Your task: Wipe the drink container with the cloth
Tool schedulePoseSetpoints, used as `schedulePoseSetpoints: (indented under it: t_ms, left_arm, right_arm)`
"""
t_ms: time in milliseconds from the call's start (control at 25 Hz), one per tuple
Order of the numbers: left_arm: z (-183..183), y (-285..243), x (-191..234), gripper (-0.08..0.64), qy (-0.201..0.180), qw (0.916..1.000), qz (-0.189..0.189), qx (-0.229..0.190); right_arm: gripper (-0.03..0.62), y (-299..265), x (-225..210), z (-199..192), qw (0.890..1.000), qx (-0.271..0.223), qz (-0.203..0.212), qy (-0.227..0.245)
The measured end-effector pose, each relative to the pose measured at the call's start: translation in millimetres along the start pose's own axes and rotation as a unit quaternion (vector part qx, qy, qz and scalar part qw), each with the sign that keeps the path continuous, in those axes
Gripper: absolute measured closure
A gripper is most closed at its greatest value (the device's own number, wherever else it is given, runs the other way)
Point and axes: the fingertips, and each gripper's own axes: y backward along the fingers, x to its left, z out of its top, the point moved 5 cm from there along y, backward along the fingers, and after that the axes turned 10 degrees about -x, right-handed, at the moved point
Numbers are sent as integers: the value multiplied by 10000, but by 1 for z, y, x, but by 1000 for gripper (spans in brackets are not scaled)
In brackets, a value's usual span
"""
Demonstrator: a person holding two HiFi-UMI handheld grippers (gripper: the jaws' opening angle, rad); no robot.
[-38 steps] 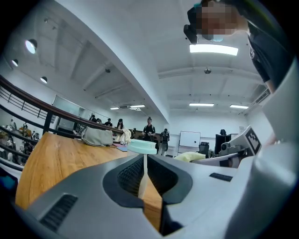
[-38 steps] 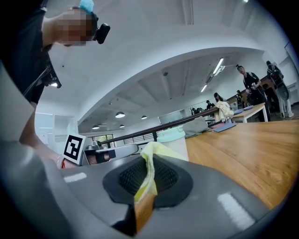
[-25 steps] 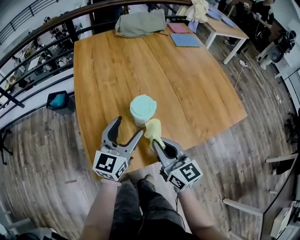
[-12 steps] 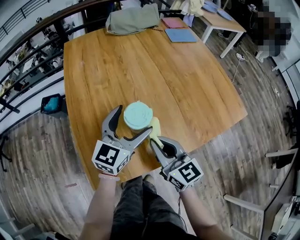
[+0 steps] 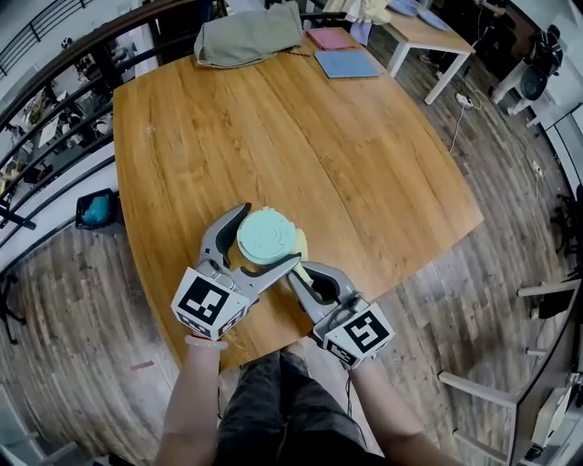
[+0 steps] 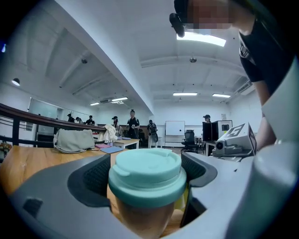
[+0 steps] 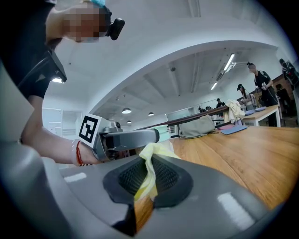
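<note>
A paper cup with a mint-green lid point(image 5: 267, 237) stands near the front edge of the wooden table point(image 5: 319, 136). My left gripper point(image 5: 267, 235) is open, one jaw on each side of the cup point(image 6: 147, 175). Its jaws have just been opening wide and then closing a little, and the pads do not press on the cup. My right gripper point(image 5: 303, 278) is shut on a yellow cloth point(image 5: 300, 246), which hangs beside the cup's right side. In the right gripper view the cloth point(image 7: 148, 170) sits pinched between the pads, with the left gripper point(image 7: 126, 138) and the lid point(image 7: 163, 135) behind it.
A grey bag point(image 5: 246, 36), a pink folder point(image 5: 332, 38) and a blue folder point(image 5: 346, 64) lie at the table's far end. A railing and a blue bin point(image 5: 96, 209) are to the left. A white table point(image 5: 428, 27) stands at the back right.
The left gripper has moved forward with its jaws wider, so the cup now stands between them instead of ahead of them. The right gripper with the cloth has drawn closer to the cup.
</note>
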Motion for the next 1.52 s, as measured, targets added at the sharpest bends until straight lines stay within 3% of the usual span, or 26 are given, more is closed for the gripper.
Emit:
schedulePoseSetpoints:
  t_ms: [440, 760, 960, 1160, 1520]
  left_arm:
    - [1, 0, 37, 92, 977, 9932, -518, -363]
    - [-4, 8, 70, 92, 1928, 9722, -1093, -762]
    - [-8, 15, 87, 92, 2380, 9588, -1183, -1004]
    - [-12, 22, 101, 92, 2672, 9495, -1265, -1054]
    - [-15, 27, 115, 92, 2910, 9405, -1465, -968]
  right_arm:
    - [562, -31, -3, 10, 9995, -123, 270, 66]
    - [562, -63, 3, 17, 9982, -18, 579, 177]
    - [563, -75, 2, 8, 9972, 71, 718, 205]
    - [563, -80, 1, -6, 9970, 204, 749, 35]
    - [563, -72, -2, -39, 9957, 473, 752, -266]
